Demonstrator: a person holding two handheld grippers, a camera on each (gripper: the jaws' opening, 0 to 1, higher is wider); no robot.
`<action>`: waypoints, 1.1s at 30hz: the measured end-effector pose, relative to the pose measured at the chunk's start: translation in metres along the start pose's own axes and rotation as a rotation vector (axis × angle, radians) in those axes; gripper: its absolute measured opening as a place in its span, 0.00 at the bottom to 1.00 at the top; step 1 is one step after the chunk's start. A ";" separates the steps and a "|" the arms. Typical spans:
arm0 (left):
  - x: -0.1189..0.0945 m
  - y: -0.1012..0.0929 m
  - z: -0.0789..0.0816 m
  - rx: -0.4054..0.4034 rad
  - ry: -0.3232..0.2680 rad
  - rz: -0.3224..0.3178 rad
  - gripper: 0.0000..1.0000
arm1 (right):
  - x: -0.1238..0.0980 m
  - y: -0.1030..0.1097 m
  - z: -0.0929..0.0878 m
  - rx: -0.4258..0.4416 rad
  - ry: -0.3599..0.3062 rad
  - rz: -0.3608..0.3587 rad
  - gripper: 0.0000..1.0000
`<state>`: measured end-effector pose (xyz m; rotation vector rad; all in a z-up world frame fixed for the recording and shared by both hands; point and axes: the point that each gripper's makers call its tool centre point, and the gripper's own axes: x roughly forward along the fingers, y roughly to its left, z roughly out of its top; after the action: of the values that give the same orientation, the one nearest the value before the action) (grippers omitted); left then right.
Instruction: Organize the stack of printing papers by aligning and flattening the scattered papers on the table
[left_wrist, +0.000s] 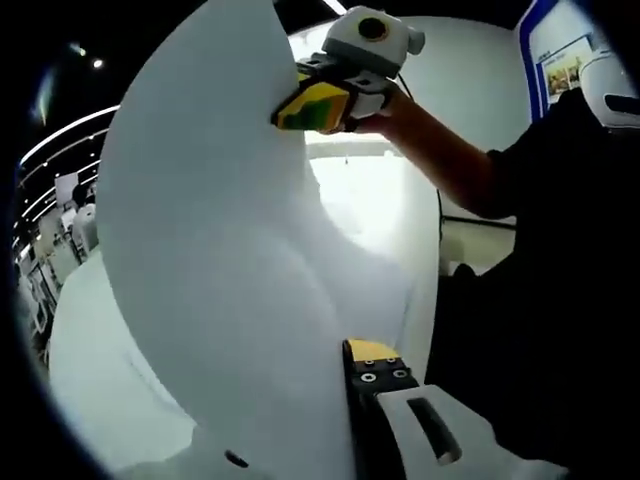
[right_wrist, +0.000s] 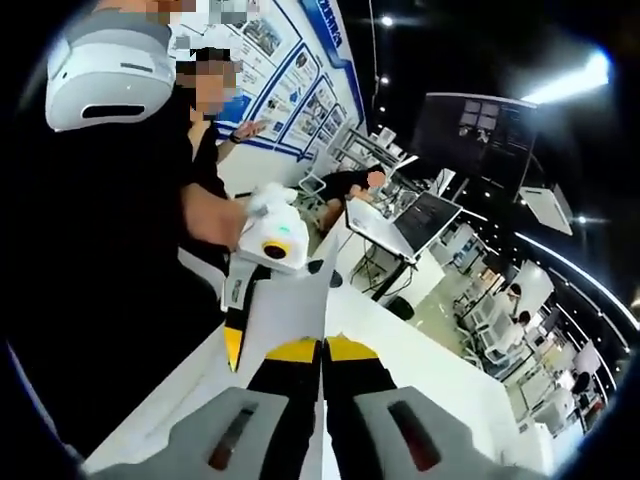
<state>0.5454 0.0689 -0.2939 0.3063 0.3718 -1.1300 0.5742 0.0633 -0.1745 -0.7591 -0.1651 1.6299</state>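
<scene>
Both tongs clamp the paper stack (left_wrist: 220, 260) edge-on, left tongs (left_wrist: 365, 352) low, right tongs (left_wrist: 312, 108) high; tap its edge square on the bench (right_wrist: 420, 365).

The papers (left_wrist: 230, 260) hide my left gripper's (left_wrist: 300, 400) left jaw, and their lower part runs off the view's edge.

White printing papers (left_wrist: 220, 260) are lifted off the white table (left_wrist: 90, 370), held upright and bowed; in the right gripper view they appear edge-on as a thin stack (right_wrist: 290, 300)
</scene>
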 end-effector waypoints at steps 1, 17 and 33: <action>0.000 0.001 0.001 -0.011 -0.009 0.003 0.06 | 0.000 0.001 0.000 0.003 -0.001 0.001 0.00; -0.012 0.017 0.010 0.067 -0.029 0.140 0.05 | -0.018 -0.010 -0.010 0.091 -0.056 -0.127 0.24; -0.019 0.013 0.010 0.029 -0.068 0.126 0.05 | -0.069 -0.030 0.005 0.179 -0.187 -0.353 0.32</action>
<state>0.5521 0.0850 -0.2758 0.3116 0.2733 -1.0203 0.5971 0.0076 -0.1297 -0.4123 -0.2673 1.3548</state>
